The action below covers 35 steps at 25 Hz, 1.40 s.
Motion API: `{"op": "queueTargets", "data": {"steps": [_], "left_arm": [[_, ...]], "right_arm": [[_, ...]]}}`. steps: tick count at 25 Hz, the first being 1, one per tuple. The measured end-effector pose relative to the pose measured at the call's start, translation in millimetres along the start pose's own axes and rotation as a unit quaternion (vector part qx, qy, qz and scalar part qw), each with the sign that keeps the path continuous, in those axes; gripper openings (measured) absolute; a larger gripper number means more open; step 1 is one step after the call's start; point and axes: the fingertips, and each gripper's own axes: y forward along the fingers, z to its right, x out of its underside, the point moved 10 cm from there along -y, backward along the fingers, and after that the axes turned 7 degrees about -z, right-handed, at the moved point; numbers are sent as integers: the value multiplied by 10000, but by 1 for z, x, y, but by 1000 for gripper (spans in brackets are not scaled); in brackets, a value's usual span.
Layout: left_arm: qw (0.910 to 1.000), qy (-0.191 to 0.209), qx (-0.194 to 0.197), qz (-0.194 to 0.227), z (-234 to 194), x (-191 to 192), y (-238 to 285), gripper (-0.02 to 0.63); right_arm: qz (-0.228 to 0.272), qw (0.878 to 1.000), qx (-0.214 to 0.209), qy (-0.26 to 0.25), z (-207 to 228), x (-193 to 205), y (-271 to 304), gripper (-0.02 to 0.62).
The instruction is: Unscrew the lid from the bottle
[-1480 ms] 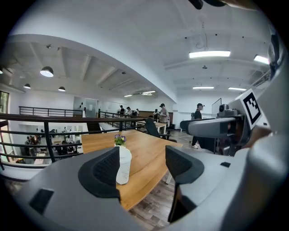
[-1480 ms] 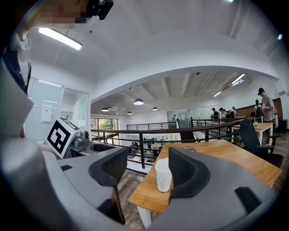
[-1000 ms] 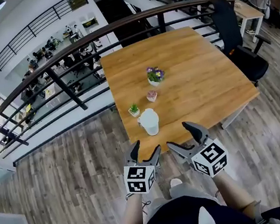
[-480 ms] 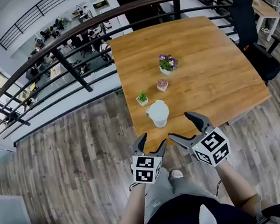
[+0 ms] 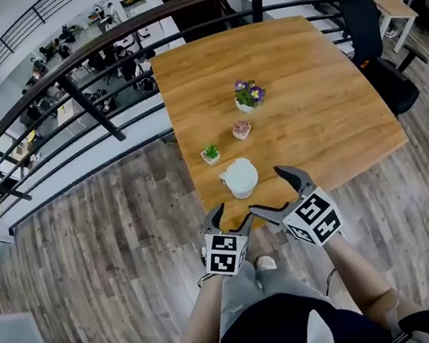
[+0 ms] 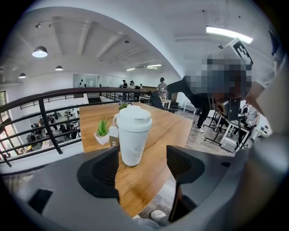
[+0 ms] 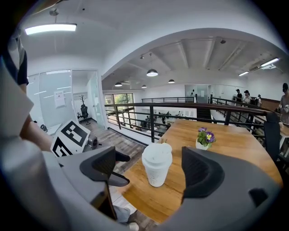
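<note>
Bottle (image 6: 133, 135) stands beside tag (image 6: 114, 138) reading, perhaps, "CO".

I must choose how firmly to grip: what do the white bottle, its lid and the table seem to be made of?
Bottle: probably matte plastic or coated metal; its white wall is opaque, faintly speckled, without sharp glare.
Lid: likely plastic; smooth white, moulded rounded rim.
Table: wood or wood veneer, satin finish; warm brown grain lines show.

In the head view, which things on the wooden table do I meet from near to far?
White lidded bottle, small green plant in white pot, small pink pot, purple flowers in white pot.
</note>
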Motion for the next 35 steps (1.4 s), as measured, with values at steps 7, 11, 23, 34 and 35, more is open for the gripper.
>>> {"op": "queueTargets", "data": {"steps": [7,11,23,34,35], "left_arm": [[9999,-70,63,-112,-15,0,27,319],[9999,-79,64,-111,-22,1,39,319],[9986,253,313,-332,-29,-8,73,324],[9968,677,338,-245,-28,-10,88,324],[9968,684,349,-230,-28,-10,88,324]], "right_arm": [[-202,9998,42,-63,8,-10,24,440],[-357,9993,42,-100,10,-13,37,442],[-979,9951,25,-157,21,-14,75,440],[-1338,9908,51,-173,20,-9,92,433],[-1387,9901,76,-179,20,-8,93,431]]}}
